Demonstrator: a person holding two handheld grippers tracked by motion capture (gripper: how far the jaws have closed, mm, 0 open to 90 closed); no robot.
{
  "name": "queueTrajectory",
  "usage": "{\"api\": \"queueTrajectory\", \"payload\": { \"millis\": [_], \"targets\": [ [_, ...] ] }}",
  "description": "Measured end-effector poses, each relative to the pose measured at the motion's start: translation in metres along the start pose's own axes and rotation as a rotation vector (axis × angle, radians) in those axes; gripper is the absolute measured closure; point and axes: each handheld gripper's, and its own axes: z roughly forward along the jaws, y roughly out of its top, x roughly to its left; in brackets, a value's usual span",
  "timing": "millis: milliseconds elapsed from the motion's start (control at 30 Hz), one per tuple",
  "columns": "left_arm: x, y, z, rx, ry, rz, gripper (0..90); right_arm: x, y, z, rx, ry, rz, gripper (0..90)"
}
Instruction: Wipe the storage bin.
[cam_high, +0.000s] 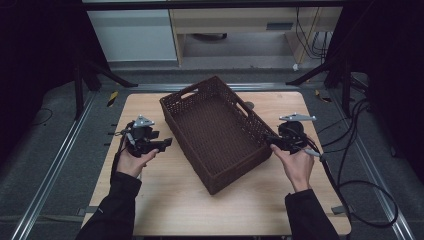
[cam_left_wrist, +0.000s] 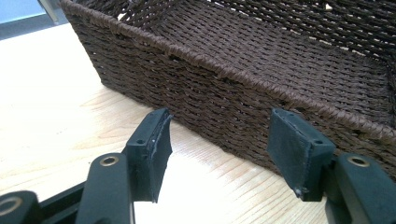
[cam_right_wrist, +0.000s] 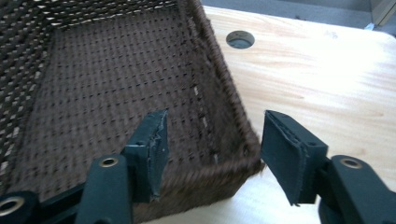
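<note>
A dark brown woven basket (cam_high: 235, 172) with nothing in it sits slantwise in the middle of the wooden table (cam_high: 175, 200). My left gripper (cam_high: 167, 143) is held at the basket's left side and stands open. In the left gripper view its jaws (cam_left_wrist: 217, 144) face the basket's long wall (cam_left_wrist: 201, 88) from a short way off, with only bare wood between them. My right gripper (cam_high: 270, 141) is at the basket's right side and is open too. In the right gripper view it (cam_right_wrist: 212, 149) straddles the basket's near corner (cam_right_wrist: 233, 158), one jaw over the inside and one over the table, pads not pressing.
A round hole (cam_right_wrist: 240, 38) is cut in the tabletop beyond the basket's right wall. Black cables (cam_high: 360, 165) loop on the floor to the right of the table. Bare wood lies in front of the basket, between the person's forearms.
</note>
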Motion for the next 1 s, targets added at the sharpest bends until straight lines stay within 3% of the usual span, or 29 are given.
{"api": "queueTrajectory", "payload": {
  "millis": [300,467,867,1000],
  "targets": [
    [0.0,0.0,0.0,0.005,0.001,0.0,38.5,0.014,-0.013,-0.003,0.027,0.01,0.028,37.6],
    [0.001,0.0,-0.001,0.004,0.001,0.001,38.5,0.019,-0.016,0.005,0.048,-0.029,0.024,37.6],
    [0.005,0.0,-0.003,0.001,0.007,-0.007,38.5,0.011,-0.011,0.018,0.022,-0.103,0.001,43.1],
    [0.008,0.0,-0.003,0.0,0.01,-0.013,38.6,0.01,-0.01,0.019,0.027,-0.09,0.032,38.6]
  ]
}}
